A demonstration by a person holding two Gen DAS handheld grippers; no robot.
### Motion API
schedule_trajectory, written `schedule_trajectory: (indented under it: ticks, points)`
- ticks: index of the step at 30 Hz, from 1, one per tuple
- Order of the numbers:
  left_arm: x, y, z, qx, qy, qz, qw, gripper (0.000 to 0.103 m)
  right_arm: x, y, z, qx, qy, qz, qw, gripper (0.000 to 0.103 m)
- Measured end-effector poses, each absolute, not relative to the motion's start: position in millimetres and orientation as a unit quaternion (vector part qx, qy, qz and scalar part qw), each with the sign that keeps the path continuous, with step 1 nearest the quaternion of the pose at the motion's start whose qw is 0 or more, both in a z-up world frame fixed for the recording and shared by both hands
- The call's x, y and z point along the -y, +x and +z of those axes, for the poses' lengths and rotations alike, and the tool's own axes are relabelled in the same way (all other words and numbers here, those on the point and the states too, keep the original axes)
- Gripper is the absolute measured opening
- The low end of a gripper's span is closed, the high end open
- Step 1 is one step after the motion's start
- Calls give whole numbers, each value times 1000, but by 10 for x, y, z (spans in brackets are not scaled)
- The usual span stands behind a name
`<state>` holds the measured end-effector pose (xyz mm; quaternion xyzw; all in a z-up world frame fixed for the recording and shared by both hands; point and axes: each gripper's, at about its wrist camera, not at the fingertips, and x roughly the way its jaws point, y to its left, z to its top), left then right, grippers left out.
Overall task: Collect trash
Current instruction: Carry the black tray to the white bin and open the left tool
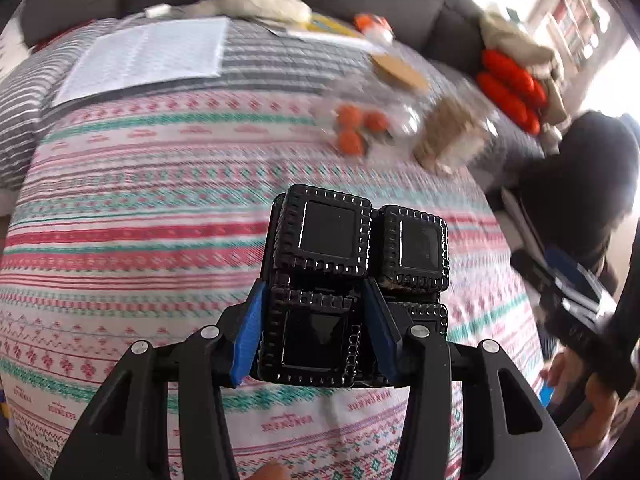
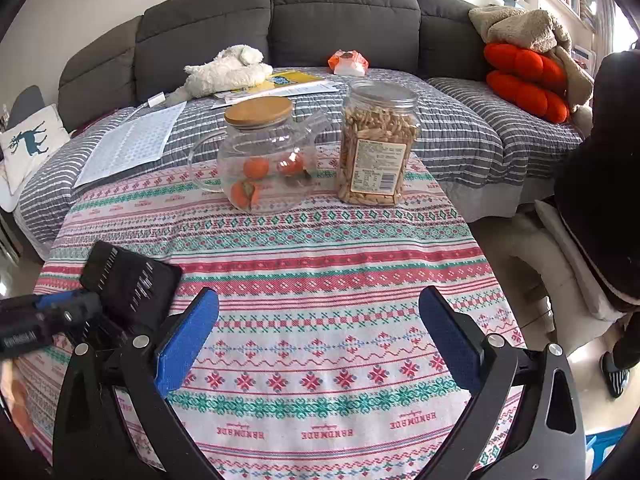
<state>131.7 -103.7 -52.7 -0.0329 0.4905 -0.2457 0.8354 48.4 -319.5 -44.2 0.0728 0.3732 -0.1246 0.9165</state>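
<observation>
A black plastic snack tray [image 1: 332, 240] with square ribbed cups hangs above the patterned tablecloth [image 1: 160, 240]. My left gripper [image 1: 314, 332] is shut on it, the blue pads pressing one cup from both sides. The right wrist view shows the same tray [image 2: 128, 280] at the left, lifted off the table in the left gripper [image 2: 76, 312]. My right gripper [image 2: 318, 340] is open over the near part of the cloth [image 2: 320, 272] with nothing between its fingers. It also shows at the right edge of the left wrist view [image 1: 568, 292].
A glass teapot [image 2: 260, 160] with a wooden lid and small oranges inside stands at the table's far side, next to a clear jar of snacks [image 2: 376, 148]. Behind is a grey sofa [image 2: 340, 20] with papers, a plush toy and orange cushions [image 2: 524, 80]. A dark bulky shape [image 2: 600, 200] stands at the right.
</observation>
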Motion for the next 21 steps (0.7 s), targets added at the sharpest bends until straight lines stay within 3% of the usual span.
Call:
schedule_trajectory:
  ticks: [12,21]
  points:
    - [-79,1442,-294,-453,-120,-144,872,48,2797,644,-520,-385,59,-94,916,96]
    - [-1414,1297,-88,-423,-189,-21,886,49,2362,755,-615,-395,25,-61,916,96]
